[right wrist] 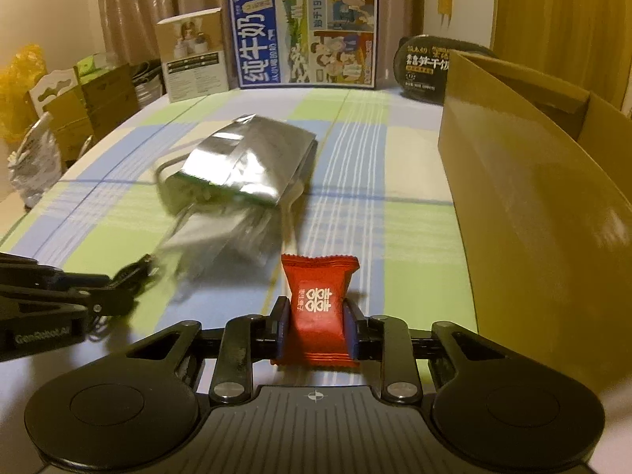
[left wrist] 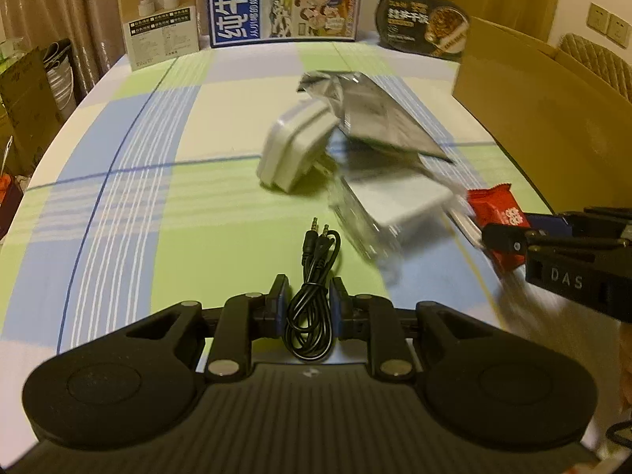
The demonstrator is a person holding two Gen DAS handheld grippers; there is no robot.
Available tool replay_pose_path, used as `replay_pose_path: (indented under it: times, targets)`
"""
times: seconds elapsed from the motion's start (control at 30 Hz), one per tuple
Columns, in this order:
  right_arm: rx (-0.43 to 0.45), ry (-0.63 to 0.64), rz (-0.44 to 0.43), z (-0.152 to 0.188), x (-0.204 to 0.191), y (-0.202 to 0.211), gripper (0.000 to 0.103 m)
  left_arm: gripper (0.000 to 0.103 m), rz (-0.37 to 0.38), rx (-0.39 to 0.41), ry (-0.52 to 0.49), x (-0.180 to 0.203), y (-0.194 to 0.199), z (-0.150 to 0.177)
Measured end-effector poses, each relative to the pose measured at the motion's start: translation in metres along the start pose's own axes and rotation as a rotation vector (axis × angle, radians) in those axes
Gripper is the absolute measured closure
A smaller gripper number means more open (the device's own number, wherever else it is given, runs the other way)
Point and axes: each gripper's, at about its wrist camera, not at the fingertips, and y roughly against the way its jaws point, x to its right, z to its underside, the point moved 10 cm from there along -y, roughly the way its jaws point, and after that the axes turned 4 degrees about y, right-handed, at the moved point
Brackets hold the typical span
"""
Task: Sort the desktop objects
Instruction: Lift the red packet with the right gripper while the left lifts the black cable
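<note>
Left gripper (left wrist: 307, 303): clenched on a coiled black audio cable (left wrist: 312, 308); the blue pads press the bundle from both sides, the two plugs pointing away over the cloth.
Right gripper (right wrist: 316, 318): grasping a red candy packet (right wrist: 319, 308) between its blue pads; the packet stands upright, its top edge above the fingers.
Table (left wrist: 138, 181): covered in a checked cloth of green, blue and white.
Left wrist view only: a white rounded case (left wrist: 292, 150) lies beside the silver foil pouch (left wrist: 379, 118), and a white flat box in clear wrapping (left wrist: 403, 205) sits nearer the camera; the right gripper enters from the right edge with the red packet in it.
Right wrist view only: the foil pouch (right wrist: 256, 158) hides most of the white case; the wrapped box below it is blurred. The left gripper shows at the left edge, the cable there too blurred to make out.
Cardboard box (right wrist: 533, 197): open-topped, on the right side of the table, near the red packet but apart from it.
Far edge: a blue milk carton box (right wrist: 304, 35), a small product box (right wrist: 193, 59) and a dark food bowl pack (right wrist: 422, 71) stand upright in a row.
</note>
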Motion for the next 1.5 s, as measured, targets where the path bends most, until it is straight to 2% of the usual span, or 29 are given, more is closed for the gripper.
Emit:
replay_pose_path:
  times: [0.23,0.4,0.43,0.53,0.57,0.63,0.83,0.87,0.9,1.0,1.3,1.33,1.37,1.5]
  targets:
    - [-0.069,-0.015,-0.066,0.04,-0.008,0.049,0.078,0.086,0.033,-0.016,-0.016,0.025,0.038,0.041]
    - [-0.093,-0.013,-0.095,0.057,-0.008,0.066,0.076,0.085,0.03,-0.005,-0.018,0.032,0.053,0.059]
    - [-0.09,-0.003,-0.097,0.059,-0.009,0.068,0.074,0.085,0.025,-0.008,-0.025,0.033,0.053,0.061]
    - [-0.073,0.019,-0.091,0.063,-0.012,0.073,0.055,0.085,0.015,-0.003,-0.048,0.033,0.053,0.061]
    - [-0.066,0.024,-0.091,0.063,-0.013,0.073,0.052,0.085,0.014,0.0,-0.051,0.034,0.052,0.061]
    - [-0.055,0.043,-0.085,0.064,-0.015,0.074,0.051,0.082,0.011,0.001,-0.059,0.034,0.05,0.059]
    - [-0.036,0.039,-0.078,0.064,-0.013,0.068,0.05,0.082,0.024,0.009,-0.082,0.037,0.045,0.057]
    - [-0.036,0.039,-0.078,0.064,-0.013,0.067,0.05,0.083,0.028,0.009,-0.082,0.037,0.044,0.056]
    - [-0.036,0.039,-0.078,0.065,-0.014,0.067,0.05,0.09,0.032,0.007,-0.081,0.037,0.043,0.055]
    - [-0.038,0.043,-0.078,0.068,-0.015,0.065,0.05,0.091,0.024,0.009,-0.085,0.038,0.043,0.054]
    - [-0.023,0.043,-0.05,0.064,-0.012,0.059,0.052,0.092,0.032,0.006,-0.064,0.039,0.046,0.056]
    - [-0.023,0.055,-0.04,0.064,-0.013,0.059,0.059,0.092,0.032,0.006,-0.065,0.039,0.047,0.056]
    - [-0.021,0.072,-0.029,0.064,-0.013,0.058,0.072,0.092,0.033,0.005,-0.065,0.04,0.047,0.057]
    - [-0.027,0.091,-0.028,0.064,-0.015,0.059,0.078,0.092,0.038,-0.001,-0.061,0.04,0.048,0.057]
